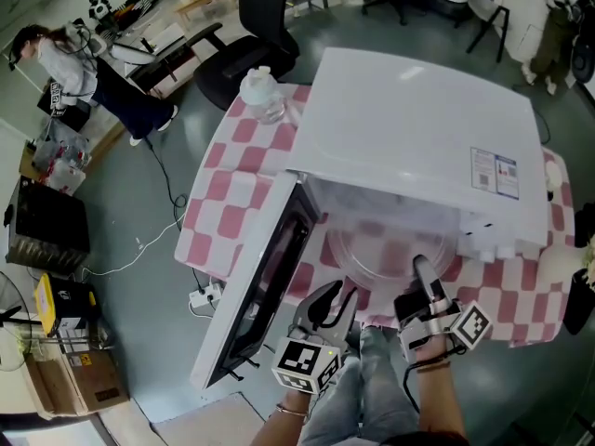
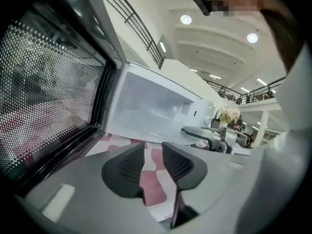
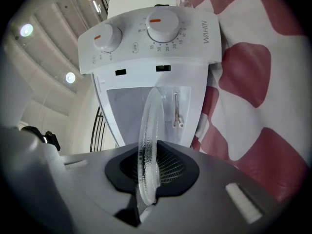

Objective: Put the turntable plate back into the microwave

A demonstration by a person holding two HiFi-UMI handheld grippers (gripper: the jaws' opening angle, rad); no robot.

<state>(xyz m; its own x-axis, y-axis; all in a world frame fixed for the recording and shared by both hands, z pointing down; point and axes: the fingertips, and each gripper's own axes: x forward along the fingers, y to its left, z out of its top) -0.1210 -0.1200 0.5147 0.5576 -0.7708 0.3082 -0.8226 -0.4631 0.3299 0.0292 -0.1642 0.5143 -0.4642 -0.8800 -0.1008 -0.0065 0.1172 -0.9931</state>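
The white microwave stands on a red-and-white checked tablecloth, its door swung open toward me on the left. The clear glass turntable plate lies flat at the mouth of the cavity. My right gripper is shut on its near rim. In the right gripper view the plate runs edge-on between the pads of my right gripper, toward the cavity below the two knobs. My left gripper hangs open by the door; nothing is held between the jaws of the left gripper, only tablecloth shows behind.
A clear plastic bottle stands at the table's far left corner. A black office chair is behind the table. A person sits far left. A power strip and cables lie on the floor under the open door.
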